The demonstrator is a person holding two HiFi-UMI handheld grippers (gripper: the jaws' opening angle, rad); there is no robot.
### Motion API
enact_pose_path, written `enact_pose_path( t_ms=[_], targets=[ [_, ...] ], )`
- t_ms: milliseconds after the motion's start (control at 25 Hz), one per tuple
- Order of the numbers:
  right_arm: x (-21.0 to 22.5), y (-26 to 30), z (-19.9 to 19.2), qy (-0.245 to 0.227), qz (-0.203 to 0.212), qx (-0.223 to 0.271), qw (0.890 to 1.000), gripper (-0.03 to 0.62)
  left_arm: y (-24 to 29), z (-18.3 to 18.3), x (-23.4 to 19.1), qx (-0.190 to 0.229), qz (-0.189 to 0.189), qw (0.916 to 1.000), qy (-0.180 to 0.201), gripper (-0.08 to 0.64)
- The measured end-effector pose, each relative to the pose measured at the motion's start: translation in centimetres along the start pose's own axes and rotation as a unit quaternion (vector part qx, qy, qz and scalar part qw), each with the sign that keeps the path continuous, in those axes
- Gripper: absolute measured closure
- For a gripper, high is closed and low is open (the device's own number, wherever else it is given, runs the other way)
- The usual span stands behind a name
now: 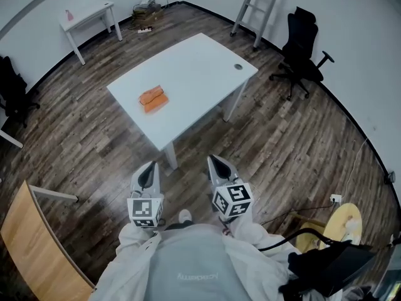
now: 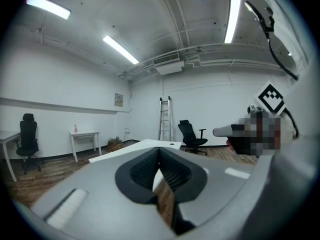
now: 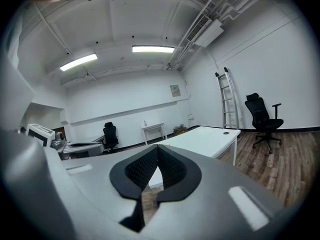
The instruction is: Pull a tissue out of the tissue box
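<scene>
Approach stage, no contact made: the flat orange tissue box (image 1: 153, 98) lies on the white rectangular table (image 1: 200, 61), well apart from both tools. The left gripper (image 1: 149, 169) and right gripper (image 1: 217, 162) are each clenched on nothing, close to the person's body. In my judgement, the next move calls for closing on the table and parting one pair of jaws over the box's top.

I hold two: left gripper (image 1: 150, 167), right gripper (image 1: 215, 160). I count one box (image 1: 153, 98), two tables, big table (image 1: 200, 68) and small table (image 1: 89, 14), two chairs, right chair (image 1: 303, 47) and left chair (image 1: 11, 88), one ladder (image 1: 258, 5).
</scene>
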State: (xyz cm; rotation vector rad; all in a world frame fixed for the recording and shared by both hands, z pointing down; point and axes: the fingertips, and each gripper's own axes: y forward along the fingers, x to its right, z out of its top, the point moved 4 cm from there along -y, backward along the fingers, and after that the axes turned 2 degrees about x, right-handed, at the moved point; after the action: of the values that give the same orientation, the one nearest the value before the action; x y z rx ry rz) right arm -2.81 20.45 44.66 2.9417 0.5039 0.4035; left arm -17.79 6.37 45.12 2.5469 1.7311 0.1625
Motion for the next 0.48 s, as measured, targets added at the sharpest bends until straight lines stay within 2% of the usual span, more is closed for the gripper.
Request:
enact_pose_path(
  t_ms=[480],
  targets=[
    [2.1,2.7,1.1,0.005,-0.051,0.017,0.999,0.591,3.8,-0.3,-2.6,-0.002,-0.033,0.9995,0.004,0.56]
  ],
)
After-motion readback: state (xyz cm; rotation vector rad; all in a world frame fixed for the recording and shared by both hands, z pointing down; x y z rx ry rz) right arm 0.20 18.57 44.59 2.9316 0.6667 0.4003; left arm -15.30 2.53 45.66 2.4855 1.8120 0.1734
